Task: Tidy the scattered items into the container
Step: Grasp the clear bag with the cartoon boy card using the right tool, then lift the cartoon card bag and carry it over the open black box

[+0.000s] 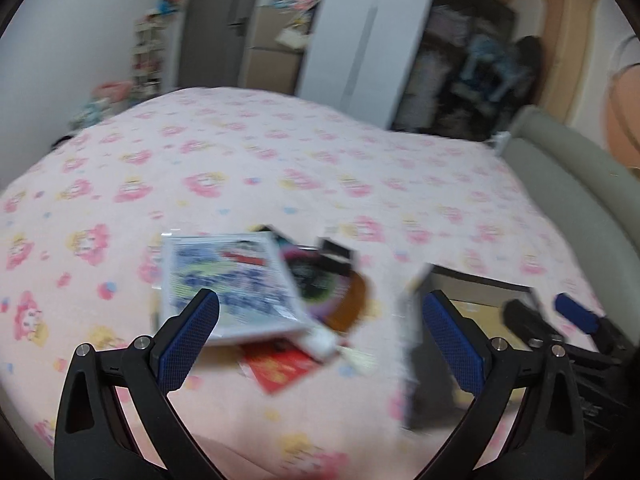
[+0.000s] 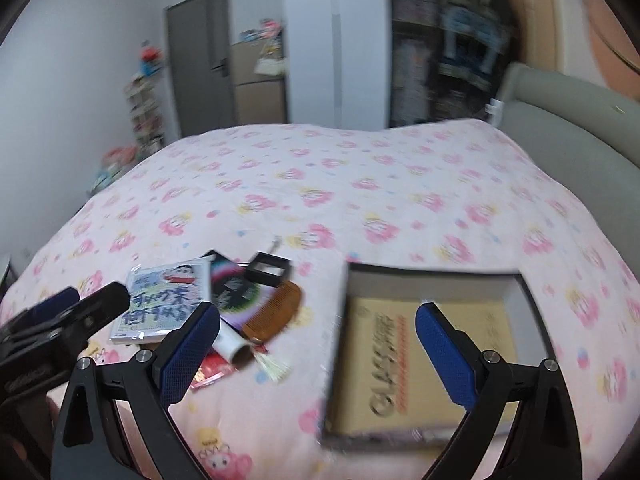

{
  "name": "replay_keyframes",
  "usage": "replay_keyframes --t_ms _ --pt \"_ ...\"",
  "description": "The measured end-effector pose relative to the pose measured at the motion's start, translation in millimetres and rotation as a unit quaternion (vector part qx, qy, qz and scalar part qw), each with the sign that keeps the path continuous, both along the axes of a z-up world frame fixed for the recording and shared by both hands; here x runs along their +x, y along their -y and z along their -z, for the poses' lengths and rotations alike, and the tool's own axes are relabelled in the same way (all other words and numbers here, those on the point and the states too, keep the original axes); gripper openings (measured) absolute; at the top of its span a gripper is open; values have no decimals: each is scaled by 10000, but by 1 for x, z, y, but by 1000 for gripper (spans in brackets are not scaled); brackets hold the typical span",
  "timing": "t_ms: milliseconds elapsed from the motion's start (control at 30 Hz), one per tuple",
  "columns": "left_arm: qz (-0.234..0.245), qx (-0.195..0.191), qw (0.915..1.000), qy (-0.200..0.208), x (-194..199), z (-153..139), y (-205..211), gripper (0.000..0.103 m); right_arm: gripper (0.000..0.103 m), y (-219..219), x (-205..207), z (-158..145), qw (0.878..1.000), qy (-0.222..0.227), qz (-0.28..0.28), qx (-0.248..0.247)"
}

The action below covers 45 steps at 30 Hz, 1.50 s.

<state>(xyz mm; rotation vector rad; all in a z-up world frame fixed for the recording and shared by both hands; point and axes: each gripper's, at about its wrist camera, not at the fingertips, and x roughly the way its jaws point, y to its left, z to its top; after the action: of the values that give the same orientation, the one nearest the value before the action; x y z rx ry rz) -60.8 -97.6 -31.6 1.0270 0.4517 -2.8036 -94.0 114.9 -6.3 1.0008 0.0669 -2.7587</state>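
- Only the right view shows the box (image 2: 424, 344) floor: tan card, printed.
- Pile (image 1: 256, 292) lies on the bed (image 1: 280, 168), left of the box.
- Left gripper (image 1: 320, 336) and right gripper (image 2: 318, 344) fingers spread, empty.

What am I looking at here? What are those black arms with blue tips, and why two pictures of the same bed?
Those are two hand-held claws; a person holds one in each hand, and each carries a wide-angle camera looking out along its two fingers. One picture comes from the left claw, the other from the right claw, and each claw shows at the edge of the other's picture. Both are open and hold nothing. On the pink flowered bedspread lies a small pile: a cartoon packet, a brown comb, a small black square frame, a white tube and a red packet. Beside the pile sits an open box, its inside brown with printed lettering, presumably meant for the items.
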Motion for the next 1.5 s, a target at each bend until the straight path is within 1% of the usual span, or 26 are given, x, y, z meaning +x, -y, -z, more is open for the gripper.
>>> replay_keyframes --t_ms 67,133,167,200,233,300,367,400,433,500,533,567,600,700,733,767,833,900,933,967,1100,1233,1367,1433,1500 --pt "-175 195 9995 191 -14 15 23 100 99 21 -20 9 9995 176 -255 -38" --pt "-369 384 9980 330 -24 27 43 95 99 45 -43 22 9986 339 -394 43" --pt "-519 439 9970 368 -27 33 53 92 99 53 -46 28 9983 394 -421 94" --pt "-681 489 9957 400 -30 38 63 91 99 62 -56 39 9975 532 -454 116" --pt "-815 550 9942 447 -34 44 71 90 99 69 -64 50 9960 737 -507 38" --pt "-1090 834 9887 598 -40 60 92 86 99 82 -78 71 9915 1140 -612 -111" --pt "-1379 1151 9807 777 -44 76 112 83 98 96 -92 90 9874 1412 -707 -126" --pt "-1443 1283 9775 854 -46 85 118 79 97 103 -99 100 9850 1548 -754 -134" --pt "-1479 1407 9746 926 -47 94 123 77 95 109 -105 109 9825 1676 -799 -137" --pt "-1550 1653 9681 1070 -49 113 131 68 91 118 -115 117 9797 1804 -874 -97" --pt "-1566 1710 9666 1091 -49 118 133 67 88 123 -120 122 9779 1871 -926 -99" --pt "-1574 1746 9658 1097 -50 120 134 60 83 128 -125 127 9761 1937 -977 -100" --pt "-1583 1782 9649 1103 -50 123 135 55 81 133 -130 132 9742 2005 -1031 -104" --pt "-1610 1889 9622 1119 -51 132 138 55 72 143 -138 147 9671 2236 -1204 -146" --pt "-1611 1874 9623 1140 -52 133 138 55 67 147 -141 151 9654 2285 -1248 -148" --pt "-1610 1841 9626 1166 -53 134 137 55 66 150 -143 155 9637 2331 -1293 -156" --pt "-1603 1775 9635 1201 -53 135 137 55 66 153 -148 158 9598 2410 -1403 -329" --pt "-1584 1737 9645 1205 -53 134 137 55 57 153 -152 160 9524 2577 -1504 -624" --pt "-1575 1682 9654 1218 -54 133 136 55 47 152 -152 161 9474 2682 -1551 -806" --pt "-1559 1638 9662 1235 -54 132 135 55 44 152 -153 161 9424 2777 -1593 -972" --pt "-1466 1534 9687 1290 -53 130 133 55 44 147 -137 159 9421 2779 -1650 -896" --pt "-1219 1529 9718 1320 -50 128 123 55 43 131 -112 156 9373 2934 -1603 -985" --pt "-995 1600 9728 1348 -49 130 110 56 43 112 -95 158 9404 2912 -1490 -935" --pt "-999 1605 9719 1401 -51 134 107 59 43 105 -98 162 9406 2911 -1425 -1016" --pt "-1050 1663 9681 1551 -56 143 108 65 43 101 -105 165 9396 2922 -1351 -1162"
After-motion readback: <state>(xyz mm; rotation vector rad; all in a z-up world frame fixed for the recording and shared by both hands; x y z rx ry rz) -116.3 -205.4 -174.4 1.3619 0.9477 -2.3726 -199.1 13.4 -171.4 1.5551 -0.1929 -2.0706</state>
